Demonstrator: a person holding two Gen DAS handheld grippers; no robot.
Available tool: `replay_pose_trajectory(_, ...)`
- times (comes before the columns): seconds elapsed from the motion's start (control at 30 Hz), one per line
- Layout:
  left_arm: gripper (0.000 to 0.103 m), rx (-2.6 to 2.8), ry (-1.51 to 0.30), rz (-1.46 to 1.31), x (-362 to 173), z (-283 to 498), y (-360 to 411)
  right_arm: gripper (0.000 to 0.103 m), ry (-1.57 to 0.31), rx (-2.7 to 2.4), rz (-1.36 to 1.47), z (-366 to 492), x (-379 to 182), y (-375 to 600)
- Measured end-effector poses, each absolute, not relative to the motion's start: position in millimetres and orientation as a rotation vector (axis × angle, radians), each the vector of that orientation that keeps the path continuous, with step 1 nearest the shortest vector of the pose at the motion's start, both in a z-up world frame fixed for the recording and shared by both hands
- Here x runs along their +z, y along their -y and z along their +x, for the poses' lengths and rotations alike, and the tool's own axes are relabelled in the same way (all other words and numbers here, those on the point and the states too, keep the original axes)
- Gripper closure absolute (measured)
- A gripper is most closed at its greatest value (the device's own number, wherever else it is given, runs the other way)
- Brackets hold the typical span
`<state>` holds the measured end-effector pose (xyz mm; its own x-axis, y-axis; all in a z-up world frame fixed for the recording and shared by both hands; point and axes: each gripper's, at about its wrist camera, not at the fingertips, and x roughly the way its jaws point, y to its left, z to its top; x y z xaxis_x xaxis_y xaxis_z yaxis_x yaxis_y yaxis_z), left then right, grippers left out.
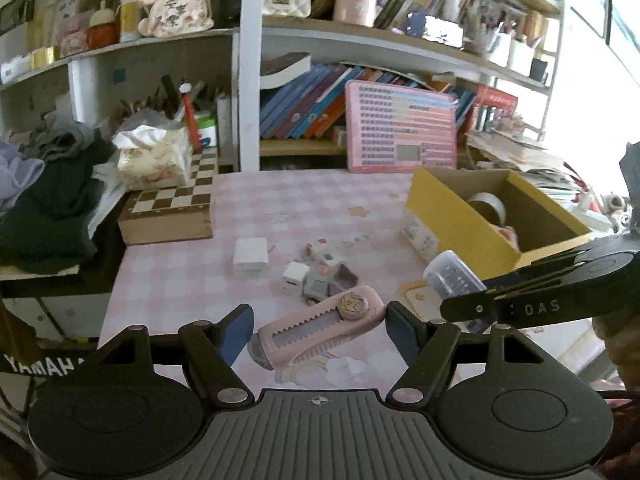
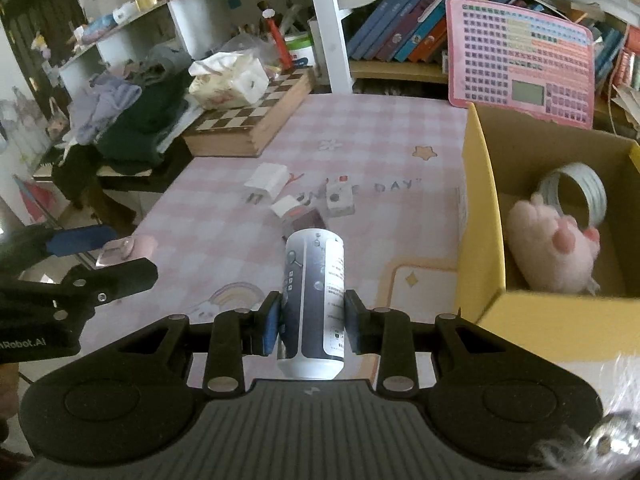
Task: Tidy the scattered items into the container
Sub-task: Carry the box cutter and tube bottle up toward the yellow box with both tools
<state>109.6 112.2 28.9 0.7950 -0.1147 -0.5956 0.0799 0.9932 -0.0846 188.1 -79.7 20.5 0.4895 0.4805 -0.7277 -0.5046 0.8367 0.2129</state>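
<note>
Two grippers are both loaded above the pink checked table (image 1: 248, 200). The left gripper (image 1: 318, 330) pinches a pink cutter (image 1: 320, 326) lengthwise between its blue pads, one pad touching each end, the cutter lying across the gap clear of the table. The right gripper (image 2: 311, 322) is pressed tight on a white bottle (image 2: 314, 300), which points away from the camera toward 12 o'clock.

In the left view the bottle (image 1: 452, 276) sits at about 3 o'clock of the cutter, just beside the near corner of the yellow box (image 1: 472, 220). In the right view the box (image 2: 480, 216) stands at 3 o'clock of the bottle, open-topped, with a tape roll (image 2: 576, 192) and a pink plush (image 2: 548, 248) inside, the plush touching the roll.

Loose on the table, at 12 o'clock of the cutter, lie a white charger (image 1: 251, 257), a small white cube (image 1: 294, 276), a grey piece (image 1: 320, 286) touching the cube, and a small white block (image 1: 328, 258) behind them. A chessboard (image 1: 172, 204) rests at the table's far left edge, at 10 o'clock, with a tissue pack (image 1: 154, 158) on it.
</note>
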Motion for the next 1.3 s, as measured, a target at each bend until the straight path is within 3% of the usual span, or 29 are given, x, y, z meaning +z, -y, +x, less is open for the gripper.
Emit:
replay_pose_trajectory(0.63, 0.03, -0.249, -0.645, -0.044, 29, 58, -90, 0.072, -0.856, 0.475, -0.004, 107, 24, 106)
replay_pose_trajectory(1.3, 0.03, -0.441, -0.639, 0.026, 33, 75, -40, 0.073, -0.855, 0.284, 0.075, 85, 23, 165)
